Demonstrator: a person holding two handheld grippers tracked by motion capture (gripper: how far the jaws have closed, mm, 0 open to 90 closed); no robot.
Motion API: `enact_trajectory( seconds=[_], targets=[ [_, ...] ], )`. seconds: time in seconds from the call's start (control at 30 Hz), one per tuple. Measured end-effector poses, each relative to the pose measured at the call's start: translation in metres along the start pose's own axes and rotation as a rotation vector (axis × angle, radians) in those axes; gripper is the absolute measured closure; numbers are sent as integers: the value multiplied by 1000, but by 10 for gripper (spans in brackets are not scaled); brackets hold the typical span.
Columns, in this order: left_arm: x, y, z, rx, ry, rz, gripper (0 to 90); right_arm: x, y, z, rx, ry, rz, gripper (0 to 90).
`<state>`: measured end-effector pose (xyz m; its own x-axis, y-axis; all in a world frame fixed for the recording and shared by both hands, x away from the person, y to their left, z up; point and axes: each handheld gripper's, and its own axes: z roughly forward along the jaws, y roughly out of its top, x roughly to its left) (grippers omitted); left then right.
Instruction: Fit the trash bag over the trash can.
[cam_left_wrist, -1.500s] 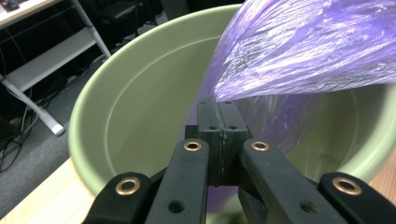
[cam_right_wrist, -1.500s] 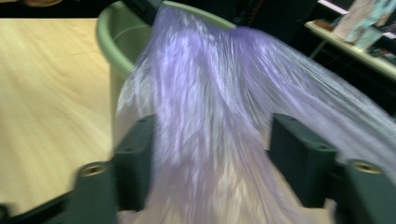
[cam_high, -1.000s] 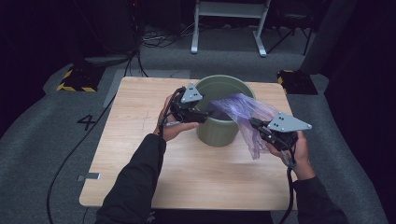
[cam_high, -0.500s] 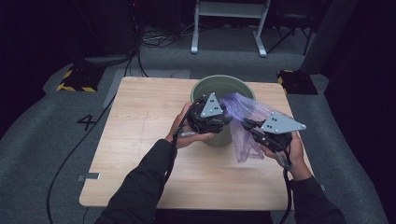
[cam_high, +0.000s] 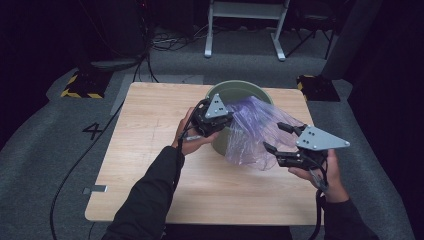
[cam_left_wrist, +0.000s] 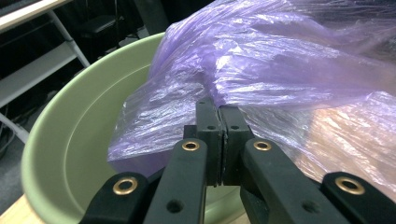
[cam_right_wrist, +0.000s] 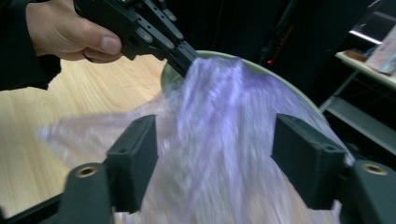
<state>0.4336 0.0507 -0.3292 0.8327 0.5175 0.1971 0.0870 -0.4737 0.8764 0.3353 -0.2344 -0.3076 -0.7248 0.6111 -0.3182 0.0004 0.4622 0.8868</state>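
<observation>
- Left gripper (cam_high: 226, 119): black body with a grey three-cornered plate on top, dotted with small dark holes.
- Its two black arms carry brass-coloured rivets, and the flat black pads (cam_left_wrist: 219, 126) each show a small round hole.
- Right gripper (cam_high: 278, 136): same black build, with a longer grey three-cornered plate above it.
- Its pads (cam_right_wrist: 133, 161) are blocky, matte black rectangles, with a brass rivet on the arm just behind each.
- A black cable trails back from each gripper along the forearm.
- The person wears dark long sleeves (cam_high: 150, 195), probably black, reaching to the wrists.
</observation>
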Motion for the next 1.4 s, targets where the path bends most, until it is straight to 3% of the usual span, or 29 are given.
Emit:
enact_trajectory(
  seconds=[0.23, 0.37, 0.5, 0.63, 0.77, 0.87, 0.97, 1.13, 1.27, 1.4],
  targets=[
    [11, -7, -2, 14, 7, -32, 879, -5, -15, -21, -40, -47, -33, 217],
    [18, -11, -3, 14, 8, -57, 866, -10, -28, -32, -54, -69, -16, 196],
    [21, -13, -4, 7, 5, -75, 851, -13, -38, -39, -67, -59, 12, 177],
    [22, -14, -3, 8, 6, -79, 840, -16, -44, -32, -35, -58, 44, 175],
    [24, -17, -3, 2, 0, -94, 767, -25, -48, -22, -16, -73, 96, 183],
    [25, -19, -8, -17, -13, -97, 621, -32, -48, -15, -10, -99, 105, 221],
    [24, -21, -17, -38, -7, -104, 486, -39, -45, -13, -32, -105, 120, 295],
    [21, -27, -36, -49, 5, -110, 314, -44, -40, -9, -46, -128, 112, 555],
    [12, -30, -51, -75, -33, -104, 230, -47, -38, -4, -35, -130, 112, 753],
    [-4, -29, -65, -101, -74, -75, 172, -47, -33, -1, -29, -142, 104, 859]
  ],
)
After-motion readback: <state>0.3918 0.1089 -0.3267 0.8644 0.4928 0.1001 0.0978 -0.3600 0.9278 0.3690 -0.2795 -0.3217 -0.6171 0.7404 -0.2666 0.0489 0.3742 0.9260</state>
